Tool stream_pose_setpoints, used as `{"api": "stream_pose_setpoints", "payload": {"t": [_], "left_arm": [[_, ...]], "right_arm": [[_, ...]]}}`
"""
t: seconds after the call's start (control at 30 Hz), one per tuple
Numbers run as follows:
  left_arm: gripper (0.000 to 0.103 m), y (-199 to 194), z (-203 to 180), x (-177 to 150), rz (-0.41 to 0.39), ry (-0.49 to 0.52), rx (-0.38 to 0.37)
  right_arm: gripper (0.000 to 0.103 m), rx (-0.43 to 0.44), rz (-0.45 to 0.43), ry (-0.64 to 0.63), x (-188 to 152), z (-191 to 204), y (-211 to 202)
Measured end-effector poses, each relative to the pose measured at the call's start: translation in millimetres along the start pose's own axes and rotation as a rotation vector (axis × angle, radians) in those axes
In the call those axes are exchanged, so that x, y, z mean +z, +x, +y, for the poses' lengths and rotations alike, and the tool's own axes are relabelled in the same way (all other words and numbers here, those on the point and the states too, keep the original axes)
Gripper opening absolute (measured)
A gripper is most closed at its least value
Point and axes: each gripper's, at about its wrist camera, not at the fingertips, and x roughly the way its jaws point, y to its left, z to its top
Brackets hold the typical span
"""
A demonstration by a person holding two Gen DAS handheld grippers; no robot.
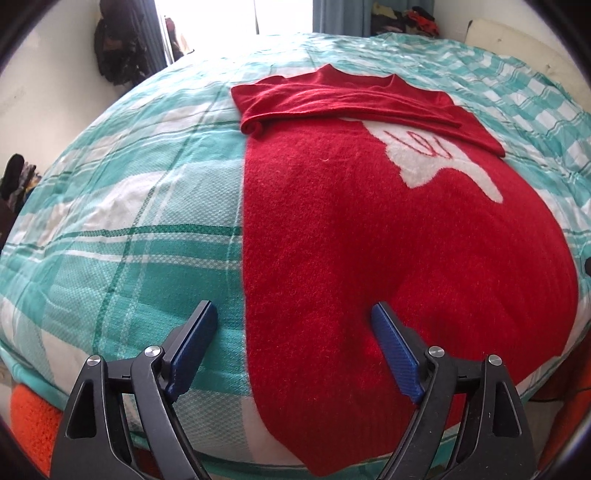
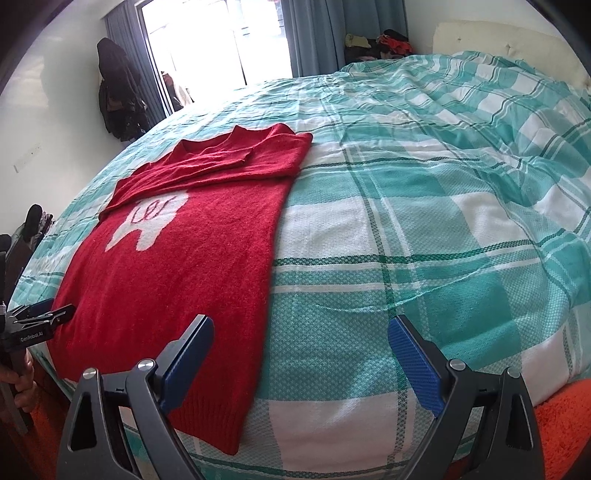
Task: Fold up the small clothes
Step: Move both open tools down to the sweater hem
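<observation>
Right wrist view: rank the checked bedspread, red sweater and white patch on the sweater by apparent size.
1. Checked bedspread
2. Red sweater
3. White patch

No ties; each lies on the one before it.

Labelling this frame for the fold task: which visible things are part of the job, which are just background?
Job:
red sweater, sleeves folded across
left gripper, open
right gripper, open
checked bedspread under it

Background:
dark coats on wall
clothes pile
curtains
</observation>
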Motion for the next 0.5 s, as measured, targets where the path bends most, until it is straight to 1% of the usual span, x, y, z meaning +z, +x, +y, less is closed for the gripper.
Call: {"api": "stream_pose_setpoints", "payload": {"t": [0.03,0.07,0.13,0.17,0.23,0.3,0.37,0.4,0.43,0.47,0.5], "left_arm": [[0.086,0.1,-0.2,-0.2,0.000,0.000,0.001],[0.086,0.1,-0.7,-0.6,0.000,0.001,0.004],[0.087,0.5,-1.4,-1.4,0.001,0.002,0.010],[0.087,1.0,-1.8,-1.5,0.002,0.004,0.013],[0.087,1.1,-2.0,-1.9,0.004,0.008,0.017],[0.087,0.6,-1.3,-2.3,0.007,0.011,0.016],[0.088,-0.9,0.5,-4.9,0.012,0.019,0.014],[0.090,-1.9,1.3,-6.7,0.016,0.025,0.014],[0.091,-3.0,2.1,-8.7,0.022,0.032,0.017],[0.092,-4.1,3.5,-10.6,0.031,0.038,0.024],[0.094,-5.3,5.2,-12.2,0.042,0.041,0.033]], "right_arm": [[0.095,0.021,-0.018,-0.018,1.7,4.9,-5.0],[0.095,0.068,-0.046,-0.052,3.5,13.6,-12.7],[0.095,0.193,-0.097,-0.166,3.6,42.0,-29.5],[0.095,0.245,-0.103,-0.235,1.2,59.3,-34.6],[0.093,0.320,-0.058,-0.343,-6.9,89.9,-31.8],[0.092,0.318,0.032,-0.402,-16.9,108.1,-14.5],[0.090,0.254,0.141,-0.418,-26.5,109.0,9.7],[0.088,0.214,0.207,-0.398,-29.7,102.3,23.1],[0.084,0.186,0.255,-0.363,-30.8,90.2,32.7],[0.079,0.185,0.277,-0.314,-29.1,77.2,36.5],[0.074,0.204,0.279,-0.259,-25.5,65.6,35.5]]}}
